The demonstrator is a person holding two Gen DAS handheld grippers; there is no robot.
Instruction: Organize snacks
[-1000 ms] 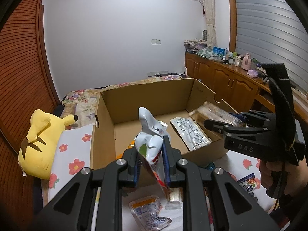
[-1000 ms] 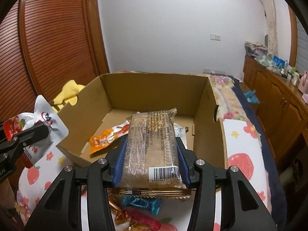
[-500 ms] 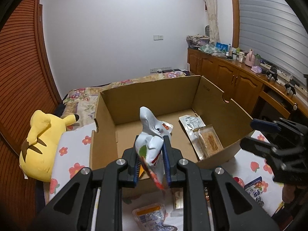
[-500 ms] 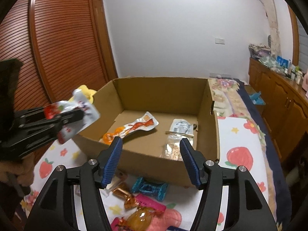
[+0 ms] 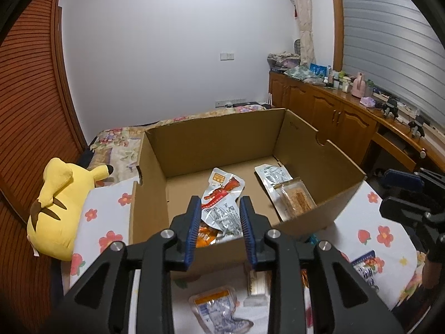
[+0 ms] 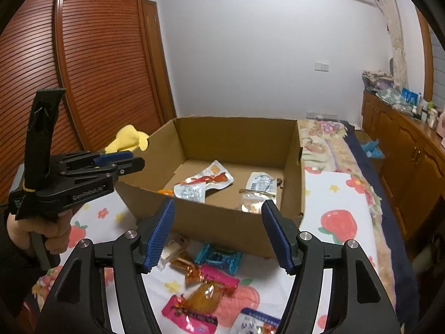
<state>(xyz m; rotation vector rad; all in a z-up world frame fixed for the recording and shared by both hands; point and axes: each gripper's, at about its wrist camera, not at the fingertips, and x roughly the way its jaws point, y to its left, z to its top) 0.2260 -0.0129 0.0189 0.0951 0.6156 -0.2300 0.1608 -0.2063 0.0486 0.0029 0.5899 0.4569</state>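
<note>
We hold the left gripper (image 5: 219, 217) at the near wall of the cardboard box (image 5: 211, 139), its blue-padded jaws parted by a moderate gap and gripping nothing. Seen from the left wrist, a silver pouch (image 5: 222, 208) with a red shrimp print lies on the box floor and shows through the gap between the jaws; it is below and beyond them, not touched by either pad. An orange packet (image 5: 204, 235) lies partly under the pouch's near end, just beside the left jaw in the picture. Further right on the box floor lie a white packet (image 5: 274, 175) and a clear-wrapped biscuit bar (image 5: 294, 200), the bar overlapping the packet's near end. We hold the right gripper (image 6: 218, 236) in front of the box's near wall, jaws spread wide and empty. In the right wrist view, loose snacks lie on the fruit-print cloth (image 6: 338, 222) below and between those jaws: a teal candy (image 6: 218, 257), a gold-wrapped candy (image 6: 186, 261), an amber candy (image 6: 203, 296) on a pink wrapper (image 6: 189, 313), and a white-and-blue packet (image 6: 257, 323) at the lower edge. A yellow plush (image 5: 55, 208) rests left of the box.
</note>
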